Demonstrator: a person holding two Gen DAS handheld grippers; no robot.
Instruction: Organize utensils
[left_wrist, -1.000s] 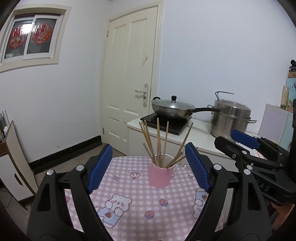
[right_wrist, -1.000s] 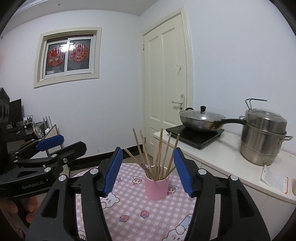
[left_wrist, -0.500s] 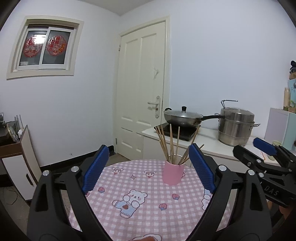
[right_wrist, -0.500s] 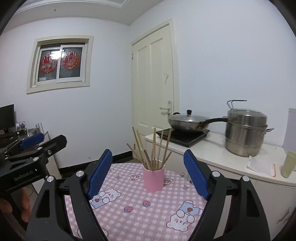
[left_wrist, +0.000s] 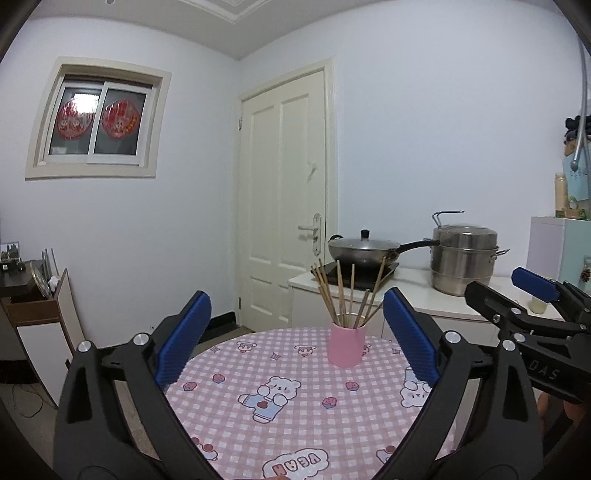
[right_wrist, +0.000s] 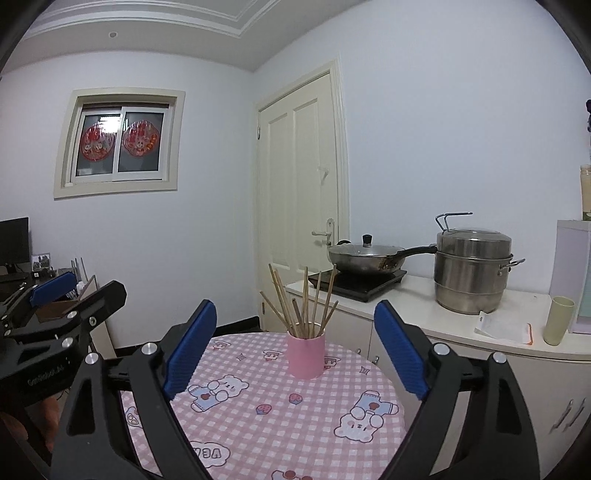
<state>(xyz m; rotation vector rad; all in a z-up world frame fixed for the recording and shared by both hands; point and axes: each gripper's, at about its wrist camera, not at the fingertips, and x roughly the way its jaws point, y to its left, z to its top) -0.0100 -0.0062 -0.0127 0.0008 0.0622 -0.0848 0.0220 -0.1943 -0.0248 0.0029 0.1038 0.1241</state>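
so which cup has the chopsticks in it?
The pink cup on the checked tablecloth holds the chopsticks; the pale green cup on the counter shows none.

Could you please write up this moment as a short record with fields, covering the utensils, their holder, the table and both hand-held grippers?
utensils: wooden chopsticks, standing fanned out in the cup
holder: pink cup, upright on the table
table: round, with a pink checked cloth printed with bears
left hand-held gripper: jaws opening, nothing between them, short of the cup
right hand-held gripper: jaws opening, nothing between them, short of the cup
background: lidded wok on a cooktop and a steel steamer pot on the counter
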